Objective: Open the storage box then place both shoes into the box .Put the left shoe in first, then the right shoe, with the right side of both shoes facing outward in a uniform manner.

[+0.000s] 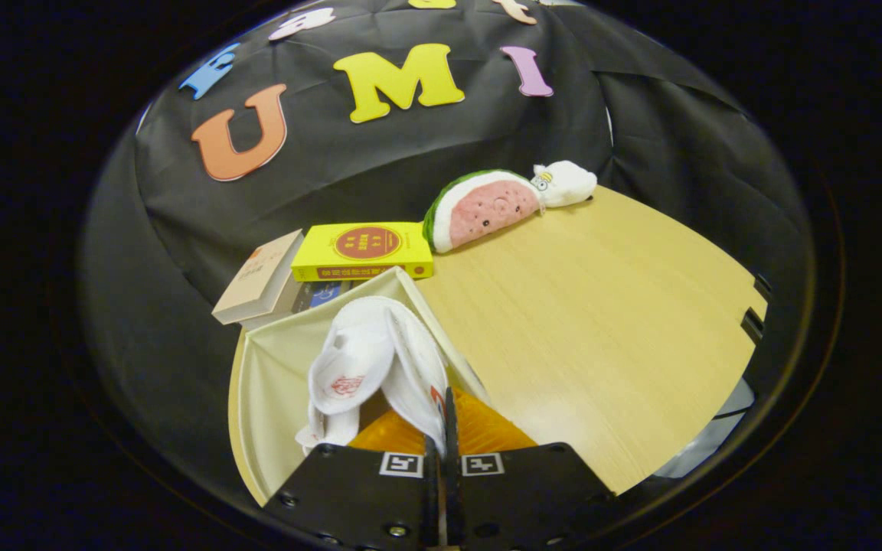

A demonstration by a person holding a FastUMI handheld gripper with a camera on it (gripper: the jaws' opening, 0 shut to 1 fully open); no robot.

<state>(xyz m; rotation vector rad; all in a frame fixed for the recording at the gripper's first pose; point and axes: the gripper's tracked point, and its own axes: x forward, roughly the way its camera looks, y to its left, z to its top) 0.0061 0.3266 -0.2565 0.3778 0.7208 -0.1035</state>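
The storage box (276, 375) stands open just ahead of my fingers, with cream inner walls and an orange part (487, 428) low at its front. Two white slipper-like shoes stand in it side by side. The left one (345, 375) shows a red mark on its upper and leans against the other. My gripper (445, 405) is shut on the thin edge of the right one (414, 360), whose sole side faces the table. Both fingers press almost together.
Beyond the box lie a yellow book (364, 249), a beige book (257, 287) and a dark one under them. A watermelon plush (479, 208) and a small white plush (567, 184) rest at the back of the wooden table (609, 321).
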